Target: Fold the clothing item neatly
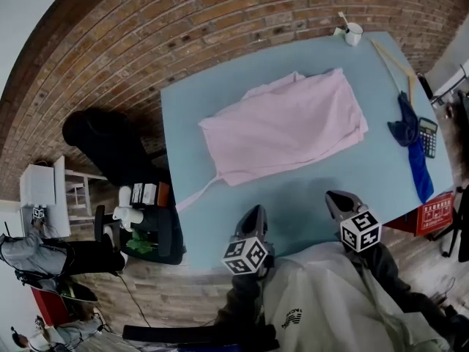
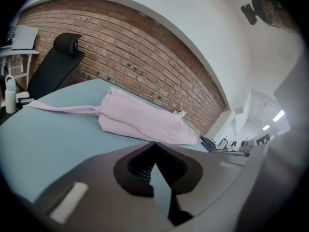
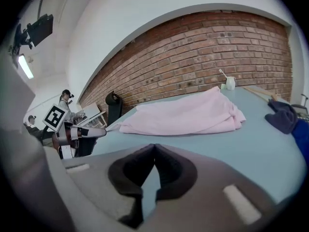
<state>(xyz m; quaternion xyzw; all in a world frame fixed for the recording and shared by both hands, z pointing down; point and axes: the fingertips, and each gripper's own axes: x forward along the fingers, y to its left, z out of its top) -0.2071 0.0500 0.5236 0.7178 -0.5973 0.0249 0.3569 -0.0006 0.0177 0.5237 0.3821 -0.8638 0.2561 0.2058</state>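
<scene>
– While the left claw [image 1: 254, 213] and right claw [image 1: 338, 199] hung over the near edge of the surface [image 1: 381, 174], did they hold anything?
– No, both were pinched closed and empty; the pink garment [image 1: 286, 127] lay apart, mid-surface.

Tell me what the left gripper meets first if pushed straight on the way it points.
The left gripper would probably meet the blue table, just short of the pink garment; depth is hard to judge.

Soft pink cloth garment [image 1: 289, 127], matt blue table [image 1: 293, 204], rough brick wall [image 1: 146, 28]
</scene>
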